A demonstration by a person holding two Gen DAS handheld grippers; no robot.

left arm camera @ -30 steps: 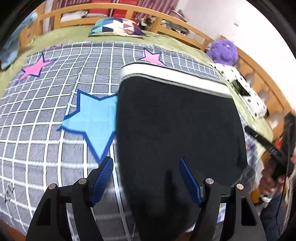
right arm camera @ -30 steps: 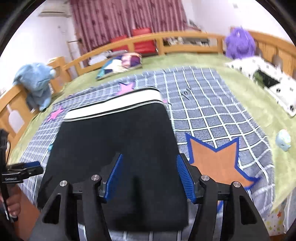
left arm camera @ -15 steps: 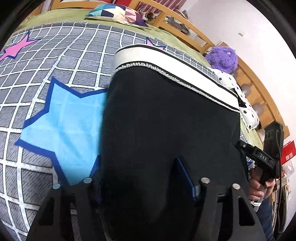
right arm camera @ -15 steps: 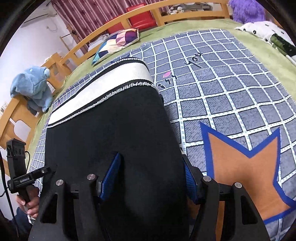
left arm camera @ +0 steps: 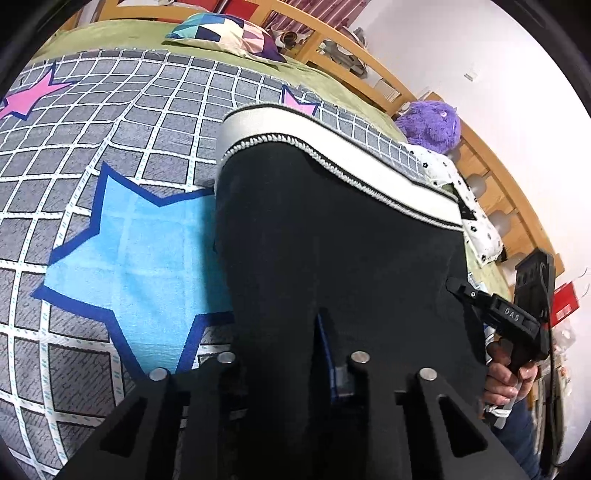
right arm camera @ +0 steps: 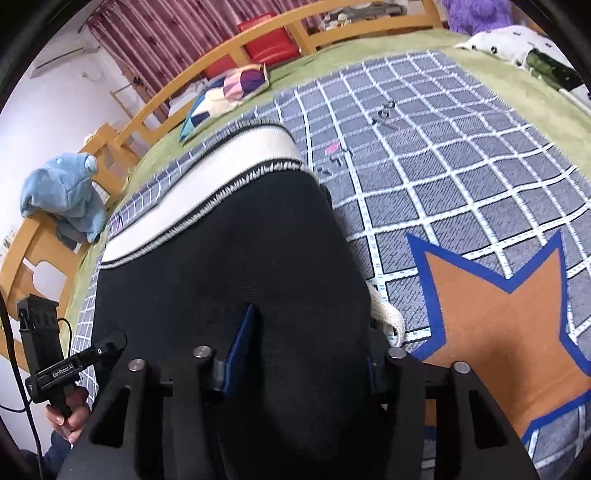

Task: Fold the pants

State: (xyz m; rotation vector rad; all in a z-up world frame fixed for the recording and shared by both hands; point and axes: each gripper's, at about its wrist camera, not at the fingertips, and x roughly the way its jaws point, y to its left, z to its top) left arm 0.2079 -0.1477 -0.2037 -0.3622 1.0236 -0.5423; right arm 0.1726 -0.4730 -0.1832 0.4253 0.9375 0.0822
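Both jaws just closed, pinching black pants (left arm camera: 332,236) near hem.

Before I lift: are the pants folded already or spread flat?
Folded. The black pants form a short block; the white waistband is far, both grippers are at the near edge.

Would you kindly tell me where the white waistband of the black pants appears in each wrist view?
Left wrist view: the white waistband runs from upper centre down to the right.
Right wrist view: the waistband runs from upper centre down to the left.
Shared landmark: the patchwork pillow, beyond the waistband in both.
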